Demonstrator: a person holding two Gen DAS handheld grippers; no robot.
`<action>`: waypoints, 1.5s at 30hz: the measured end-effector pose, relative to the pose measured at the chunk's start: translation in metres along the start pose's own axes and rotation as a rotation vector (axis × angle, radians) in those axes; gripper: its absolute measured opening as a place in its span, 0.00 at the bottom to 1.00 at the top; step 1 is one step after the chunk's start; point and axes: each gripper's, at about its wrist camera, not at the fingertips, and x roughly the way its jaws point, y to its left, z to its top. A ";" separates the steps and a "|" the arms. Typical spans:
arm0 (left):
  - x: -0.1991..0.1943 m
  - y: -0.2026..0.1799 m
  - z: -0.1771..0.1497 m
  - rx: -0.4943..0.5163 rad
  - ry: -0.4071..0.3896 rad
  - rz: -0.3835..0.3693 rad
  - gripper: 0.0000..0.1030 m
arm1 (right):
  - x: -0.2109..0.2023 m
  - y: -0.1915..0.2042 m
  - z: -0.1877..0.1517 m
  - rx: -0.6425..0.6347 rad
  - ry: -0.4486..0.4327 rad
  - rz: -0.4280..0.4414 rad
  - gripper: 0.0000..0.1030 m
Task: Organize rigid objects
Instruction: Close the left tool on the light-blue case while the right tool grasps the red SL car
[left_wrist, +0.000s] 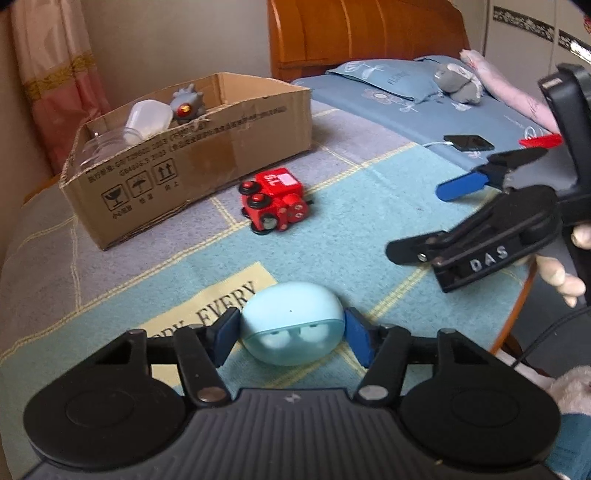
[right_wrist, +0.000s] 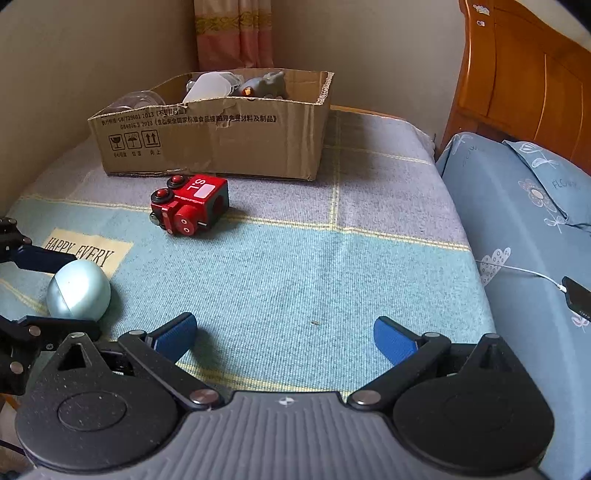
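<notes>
Nearest to you, your left tongs (left_wrist: 291, 334) were clamped on the pale blue earbud case (left_wrist: 291, 325), one blue pad against each side of it, the case resting on the checked blanket (right_wrist: 295, 266) beside a cream patch that read "HAPPY EVERY" (right_wrist: 79, 251). Through the clear front of the case two white earbuds showed. Your right tongs (right_wrist: 284, 334) stood wide apart over bare blanket, gripping nothing and touching nothing; from the left view their black arm carried the letters "DAS" (left_wrist: 487, 258), with your fingers (left_wrist: 557, 273) wrapped around the handle behind.

Further out, the red toy train (right_wrist: 188, 205) lay tipped on its side, marked "S.L" on its top, just in front of the cardboard box (right_wrist: 221, 140). The box wall bore printed Chinese text, "GB4806.9 2023", and fragile, keep-dry and this-way-up symbols. Inside sat a white container (left_wrist: 147, 118) and a grey spiky toy (left_wrist: 186, 101). A phone (left_wrist: 469, 142) lay on the blue bedsheet (right_wrist: 517, 236).
</notes>
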 end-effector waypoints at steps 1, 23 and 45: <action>0.002 0.002 0.001 -0.009 -0.001 0.008 0.59 | 0.000 0.001 0.000 -0.001 0.001 0.001 1.00; 0.029 0.078 0.021 -0.235 0.008 0.163 0.62 | 0.040 0.045 0.044 -0.133 -0.005 0.113 1.00; 0.031 0.080 0.012 -0.296 0.026 0.202 0.99 | 0.047 0.025 0.047 -0.038 -0.057 0.038 1.00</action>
